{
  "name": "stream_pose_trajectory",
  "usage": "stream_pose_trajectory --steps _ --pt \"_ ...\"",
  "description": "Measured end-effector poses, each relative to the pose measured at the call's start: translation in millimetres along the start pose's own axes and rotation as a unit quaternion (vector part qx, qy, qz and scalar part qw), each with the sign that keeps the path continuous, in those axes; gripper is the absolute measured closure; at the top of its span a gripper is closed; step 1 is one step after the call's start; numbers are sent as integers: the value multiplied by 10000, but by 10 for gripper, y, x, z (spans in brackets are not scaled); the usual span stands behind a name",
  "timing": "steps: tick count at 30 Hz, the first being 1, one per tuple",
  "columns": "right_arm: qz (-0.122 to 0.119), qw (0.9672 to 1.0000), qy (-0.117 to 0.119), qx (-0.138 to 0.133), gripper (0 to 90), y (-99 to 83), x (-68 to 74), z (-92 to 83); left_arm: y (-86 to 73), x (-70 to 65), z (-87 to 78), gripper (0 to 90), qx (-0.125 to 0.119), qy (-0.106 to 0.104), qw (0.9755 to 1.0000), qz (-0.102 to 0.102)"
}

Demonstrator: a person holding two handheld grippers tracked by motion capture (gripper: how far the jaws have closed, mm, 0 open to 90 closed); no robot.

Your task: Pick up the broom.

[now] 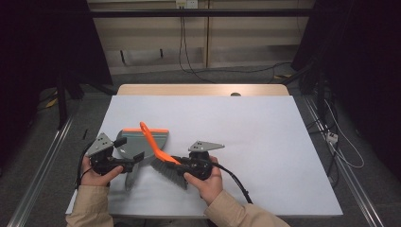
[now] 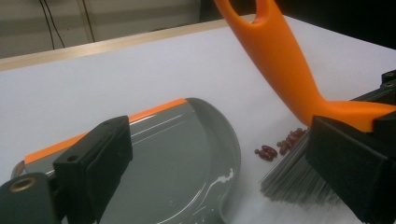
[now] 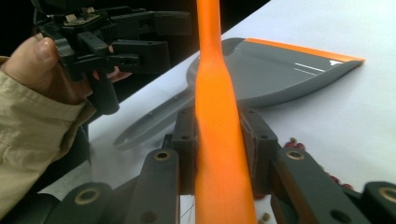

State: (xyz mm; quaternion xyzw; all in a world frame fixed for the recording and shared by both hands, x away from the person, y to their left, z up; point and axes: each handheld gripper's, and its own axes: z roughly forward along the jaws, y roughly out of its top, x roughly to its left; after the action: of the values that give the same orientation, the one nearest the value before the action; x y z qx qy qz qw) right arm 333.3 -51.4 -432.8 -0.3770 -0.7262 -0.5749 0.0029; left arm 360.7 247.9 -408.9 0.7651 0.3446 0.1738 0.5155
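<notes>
Right gripper [image 1: 177, 165] level, jaws clamping orange brush [image 1: 152, 142]; left gripper [image 1: 127, 153] jaws parted over dustpan [image 1: 137, 142].

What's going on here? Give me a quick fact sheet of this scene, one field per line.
Work in hand: sweeping small reddish-brown beans toward a dustpan
Right gripper: shut on the orange brush handle
Left gripper: at the grey dustpan; grip cannot be told
Brush bristles: on the table beside the beans
Dustpan: flat on the white table, orange-edged
</notes>
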Motion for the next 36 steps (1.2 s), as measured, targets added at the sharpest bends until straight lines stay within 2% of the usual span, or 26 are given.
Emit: stream_pose_trajectory --steps 9,12,14,17,21,24,36 --pt "197 9997 94 140 712 -91 15 164 1 1 -6 75 -25 16 10000 -6" --pt "89 9998 -89 120 713 -86 -11 214 0 1 -6 75 -26 15 10000 -21" --pt "276 9994 -168 143 714 -73 -70 232 1 2 -8 75 -34 18 10000 -15" --pt "398 9983 -366 223 713 -61 -137 237 -2 6 -9 75 -21 31 10000 -26" --pt "398 9963 -643 400 695 -65 -206 237 -1 1 -12 75 -28 23 10000 -24" --pt "542 9948 -717 471 693 -77 -269 206 -1 6 -18 74 -23 28 10000 9" --pt "532 9923 -1020 457 692 -81 -377 -14 -3 -3 -8 75 7 27 10000 36"
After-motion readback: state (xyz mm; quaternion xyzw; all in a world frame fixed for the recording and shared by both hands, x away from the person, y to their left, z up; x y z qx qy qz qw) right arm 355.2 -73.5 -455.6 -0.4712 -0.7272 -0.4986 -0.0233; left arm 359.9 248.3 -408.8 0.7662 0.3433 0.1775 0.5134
